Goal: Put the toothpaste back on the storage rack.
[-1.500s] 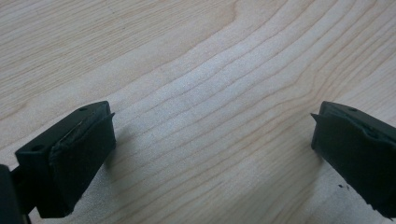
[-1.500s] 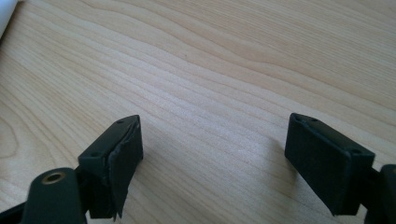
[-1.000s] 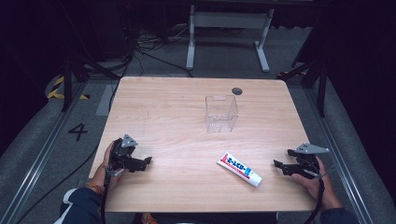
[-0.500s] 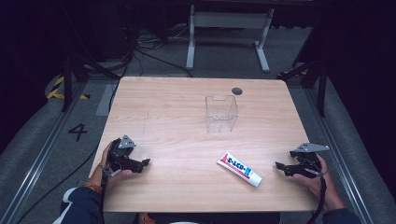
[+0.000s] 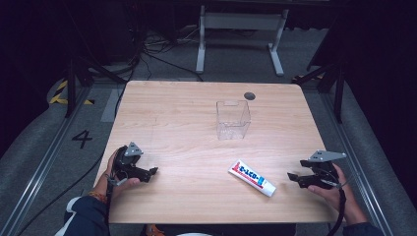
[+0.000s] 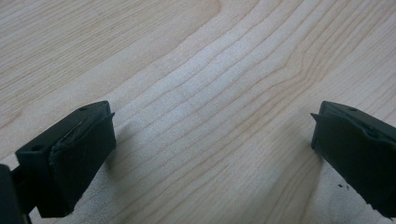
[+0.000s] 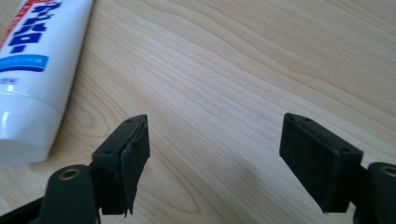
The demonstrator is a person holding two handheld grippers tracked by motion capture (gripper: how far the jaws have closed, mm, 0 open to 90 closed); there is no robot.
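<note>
A white toothpaste tube (image 5: 252,177) with blue and red print lies flat on the wooden table (image 5: 172,113), near its front right. A clear plastic box (image 5: 233,120) stands upright past the table's middle. My right gripper (image 5: 292,177) sits right of the tube and points at it. In the right gripper view the tube (image 7: 32,70) lies off to the left of the gripper (image 7: 215,149). Its jaws have just been closing a little, stand open, and have only bare wood between them. My left gripper (image 5: 152,172) rests open at the front left, over bare wood (image 6: 212,135).
A small dark round hole (image 5: 250,96) sits near the table's far edge, behind the box. A grey metal stand (image 5: 238,29) and cables are on the floor beyond the table. A "4" marking (image 5: 81,139) is on the floor at the left.
The right gripper has lifted slightly near the front right edge. The left gripper, the tube and the box have stayed where they were.
</note>
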